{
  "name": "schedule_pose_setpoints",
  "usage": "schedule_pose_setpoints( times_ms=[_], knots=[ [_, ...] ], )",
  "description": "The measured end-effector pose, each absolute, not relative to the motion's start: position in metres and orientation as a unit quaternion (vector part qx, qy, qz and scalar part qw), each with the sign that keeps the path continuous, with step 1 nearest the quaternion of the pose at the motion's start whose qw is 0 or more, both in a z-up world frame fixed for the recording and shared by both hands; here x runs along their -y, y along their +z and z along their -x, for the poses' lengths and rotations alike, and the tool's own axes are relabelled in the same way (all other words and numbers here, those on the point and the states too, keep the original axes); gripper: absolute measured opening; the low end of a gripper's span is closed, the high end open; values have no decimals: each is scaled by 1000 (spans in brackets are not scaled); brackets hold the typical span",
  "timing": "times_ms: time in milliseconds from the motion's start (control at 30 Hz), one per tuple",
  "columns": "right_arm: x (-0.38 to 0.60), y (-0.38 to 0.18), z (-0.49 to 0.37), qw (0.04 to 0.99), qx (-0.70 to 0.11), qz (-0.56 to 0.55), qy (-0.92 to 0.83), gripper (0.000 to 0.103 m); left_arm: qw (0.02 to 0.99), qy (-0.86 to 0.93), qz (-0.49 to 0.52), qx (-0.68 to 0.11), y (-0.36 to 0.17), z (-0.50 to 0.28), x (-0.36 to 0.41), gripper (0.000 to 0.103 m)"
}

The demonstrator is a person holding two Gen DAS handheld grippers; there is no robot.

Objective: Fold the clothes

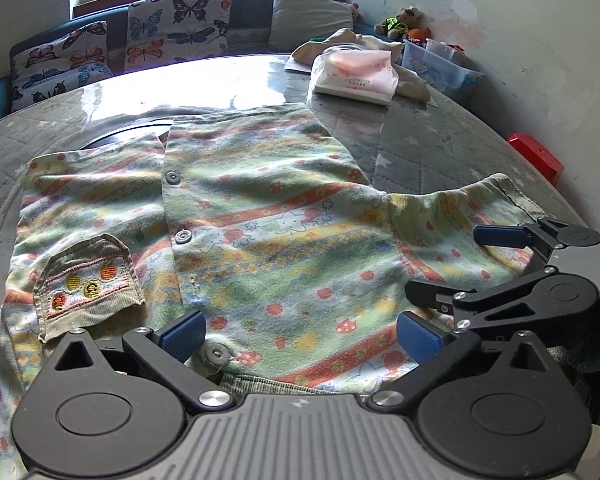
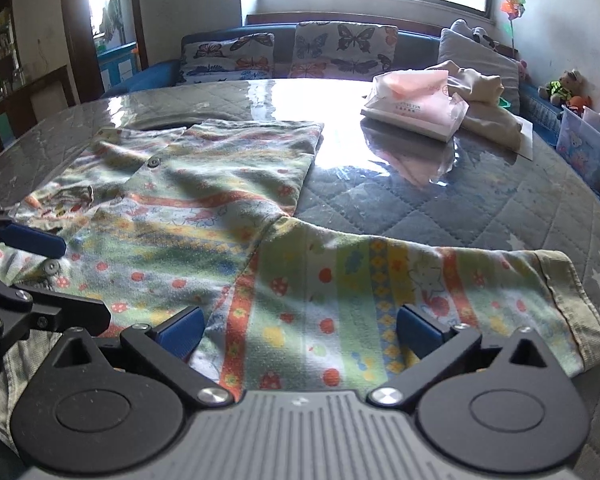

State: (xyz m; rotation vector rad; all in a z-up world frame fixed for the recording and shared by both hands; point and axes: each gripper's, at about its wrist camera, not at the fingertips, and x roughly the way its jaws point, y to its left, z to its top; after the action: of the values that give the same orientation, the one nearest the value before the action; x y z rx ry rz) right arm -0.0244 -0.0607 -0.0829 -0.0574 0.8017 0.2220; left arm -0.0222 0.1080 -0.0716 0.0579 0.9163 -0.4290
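Note:
A child's button-front shirt (image 1: 268, 220) with green, yellow and orange stripes lies spread flat on the quilted table (image 2: 420, 208). It has a ribbed pocket (image 1: 88, 280) at the left, and one sleeve (image 2: 420, 280) stretches out to the right. My left gripper (image 1: 300, 338) hovers over the shirt's near hem by a button, wide open, nothing between its blue pads. My right gripper (image 2: 300, 334) is wide open over the sleeve, also holding nothing. Each gripper shows in the other's view: the right gripper (image 1: 442, 262) over the sleeve, the left gripper (image 2: 86, 280) over the shirt front.
A pink tissue pack (image 2: 412, 108) and a cream cloth (image 2: 484, 104) lie at the table's far right. A blue plastic box (image 1: 440, 64) and soft toys stand by the wall, and a red object (image 1: 536, 160) lies beyond the right edge. Butterfly cushions (image 2: 340, 52) line the bench behind.

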Motion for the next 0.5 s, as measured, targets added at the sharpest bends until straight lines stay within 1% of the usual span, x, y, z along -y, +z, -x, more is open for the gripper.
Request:
schedule_pose_setpoints(
  times_ms=[233, 400, 500],
  knots=[
    [70, -75, 24, 917, -383, 5, 106, 99, 877, -198, -30, -438, -69, 21, -107, 103],
    [80, -68, 28, 924, -372, 5, 92, 98, 878, -194, -41, -435, -65, 21, -104, 103],
    [91, -65, 30, 927, -367, -5, 78, 95, 878, -194, -46, -435, -63, 20, -100, 103]
  ],
)
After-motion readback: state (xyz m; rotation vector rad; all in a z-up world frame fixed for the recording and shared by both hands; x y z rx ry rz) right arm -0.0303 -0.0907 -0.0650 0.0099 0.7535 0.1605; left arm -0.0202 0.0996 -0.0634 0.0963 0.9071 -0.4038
